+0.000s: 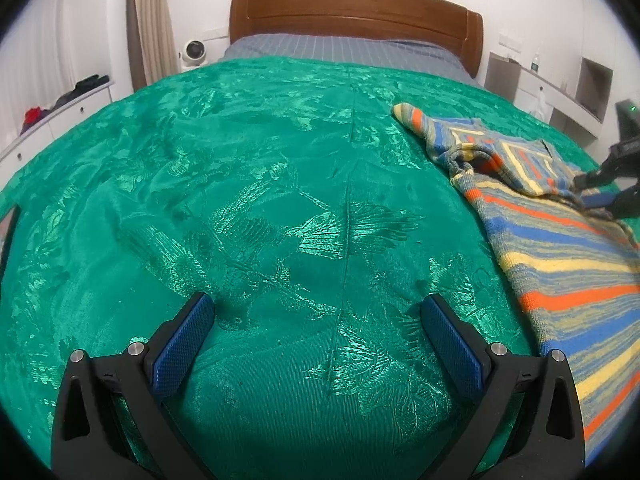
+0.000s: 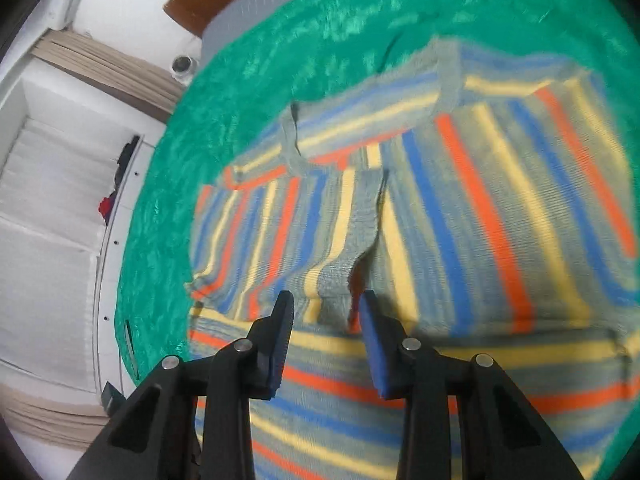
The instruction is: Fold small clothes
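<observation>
Blue pads of my right gripper straddle a raised sleeve fold of the striped knit sweater, not visibly clenched on it. My left gripper gapes, released, over the green bedspread. One sleeve looks folded in; the body folds remain, I judge.

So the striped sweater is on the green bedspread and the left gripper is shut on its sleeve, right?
No. The left gripper is open over bare green bedspread, as the left wrist view shows. The striped sweater does lie on the bedspread; it is the right gripper that has a sleeve fold between its fingers.
</observation>
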The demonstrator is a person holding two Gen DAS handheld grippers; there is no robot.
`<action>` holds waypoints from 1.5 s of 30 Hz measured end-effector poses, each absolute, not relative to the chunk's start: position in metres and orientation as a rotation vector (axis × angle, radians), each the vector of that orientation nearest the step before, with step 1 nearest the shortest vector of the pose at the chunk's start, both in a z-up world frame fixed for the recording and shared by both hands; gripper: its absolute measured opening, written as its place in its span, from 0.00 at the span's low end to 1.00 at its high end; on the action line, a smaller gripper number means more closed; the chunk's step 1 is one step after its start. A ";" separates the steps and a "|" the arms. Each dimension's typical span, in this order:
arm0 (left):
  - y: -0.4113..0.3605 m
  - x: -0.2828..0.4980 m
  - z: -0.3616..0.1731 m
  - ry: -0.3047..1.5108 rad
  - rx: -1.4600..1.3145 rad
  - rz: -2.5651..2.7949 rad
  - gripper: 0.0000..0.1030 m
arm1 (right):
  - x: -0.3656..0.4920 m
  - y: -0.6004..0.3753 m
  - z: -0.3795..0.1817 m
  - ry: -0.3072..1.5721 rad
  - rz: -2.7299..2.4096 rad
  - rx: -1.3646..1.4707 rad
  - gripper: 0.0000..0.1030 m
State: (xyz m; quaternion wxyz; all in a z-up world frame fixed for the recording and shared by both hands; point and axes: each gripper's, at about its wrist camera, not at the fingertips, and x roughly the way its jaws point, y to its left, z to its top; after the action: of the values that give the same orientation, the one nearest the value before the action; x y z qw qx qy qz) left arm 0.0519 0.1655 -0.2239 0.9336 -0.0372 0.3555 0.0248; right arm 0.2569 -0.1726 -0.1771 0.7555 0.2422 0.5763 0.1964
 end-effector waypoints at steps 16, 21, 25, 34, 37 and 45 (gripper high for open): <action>0.165 0.051 -0.224 0.721 -0.078 0.049 1.00 | 0.235 -0.188 -0.164 1.211 0.326 0.375 0.39; 0.164 0.051 -0.224 0.720 -0.079 0.049 1.00 | 0.201 -0.209 -0.120 1.068 0.320 0.253 0.61; 0.164 0.051 -0.224 0.720 -0.079 0.049 1.00 | 0.155 -0.253 -0.105 0.966 0.255 0.117 0.65; 0.163 0.050 -0.223 0.719 -0.074 0.055 1.00 | 0.158 -0.307 -0.105 1.000 0.237 0.255 0.65; 0.163 0.050 -0.222 0.717 -0.072 0.058 1.00 | 0.205 -0.275 -0.107 1.036 0.366 0.407 0.60; 0.163 0.049 -0.222 0.716 -0.074 0.056 1.00 | 0.293 -0.210 -0.159 1.173 0.381 0.573 0.46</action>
State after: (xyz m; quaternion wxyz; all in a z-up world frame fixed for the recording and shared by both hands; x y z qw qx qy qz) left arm 0.0489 0.1628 -0.2225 0.9355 -0.0364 0.3504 0.0274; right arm 0.2934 -0.2100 -0.1595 0.7777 0.2649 0.5422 0.1763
